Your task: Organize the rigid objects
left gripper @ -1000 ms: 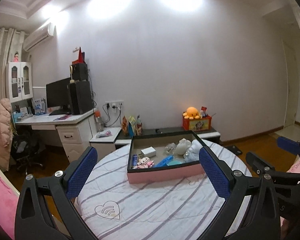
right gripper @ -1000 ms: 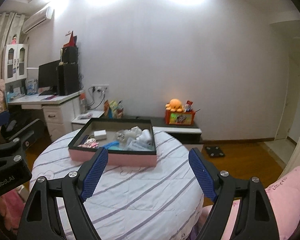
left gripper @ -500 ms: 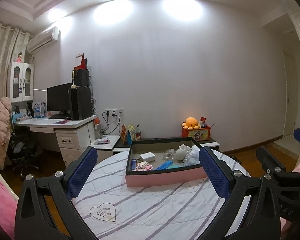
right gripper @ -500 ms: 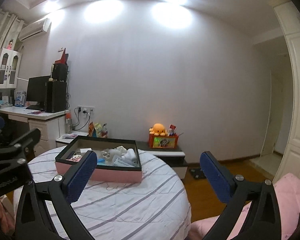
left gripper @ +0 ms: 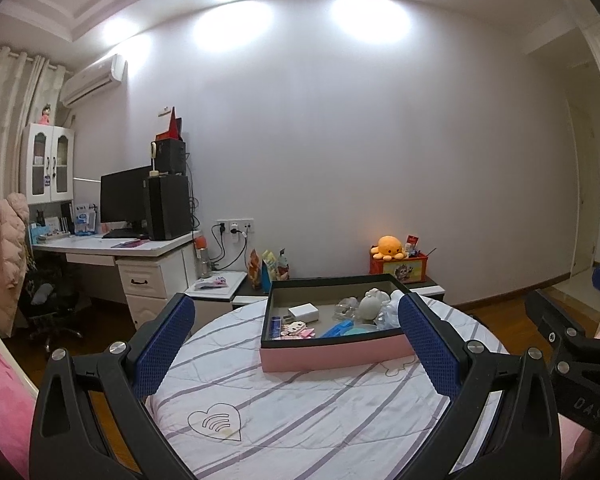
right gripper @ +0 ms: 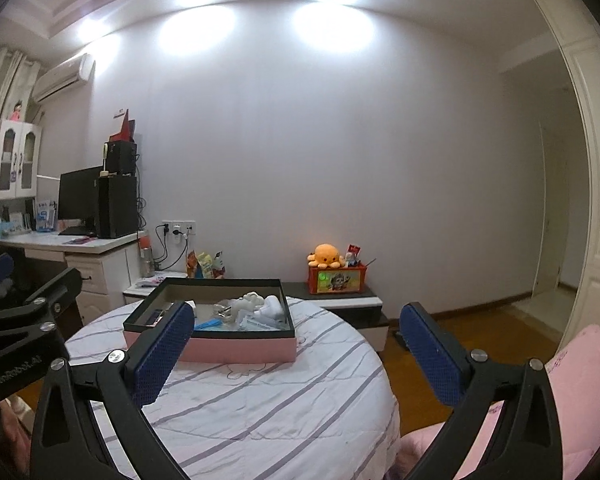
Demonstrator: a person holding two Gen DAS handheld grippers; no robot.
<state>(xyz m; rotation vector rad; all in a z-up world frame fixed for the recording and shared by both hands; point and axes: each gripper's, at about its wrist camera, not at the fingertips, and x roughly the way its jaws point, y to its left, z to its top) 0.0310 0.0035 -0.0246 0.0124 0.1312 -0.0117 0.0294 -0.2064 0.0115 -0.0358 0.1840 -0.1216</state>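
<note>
A pink box with a black rim (left gripper: 332, 354) (right gripper: 236, 350) sits on the far half of a round table under a white striped cloth (left gripper: 300, 408) (right gripper: 268, 400). Inside lie a white block (left gripper: 303, 312), a pale round figure (left gripper: 370, 306), a blue piece (left gripper: 336, 329), a small doll sticker (left gripper: 296, 327) and clear wrapped items (right gripper: 256, 320). My left gripper (left gripper: 296, 344) hangs open above the near table, short of the box, nothing between its fingers. My right gripper (right gripper: 296, 352) is wide open too, near the box's right end, empty.
A white desk (left gripper: 112, 248) with monitor and speakers stands at the left. A low cabinet behind the table carries an orange plush octopus on a red box (left gripper: 396, 260). Pink bedding (right gripper: 560, 392) lies at the right, wood floor and a doorway beyond.
The right gripper's fingers have spread wider apart. Both views have tilted up, so the table and box sit lower in them. The box has not moved.
</note>
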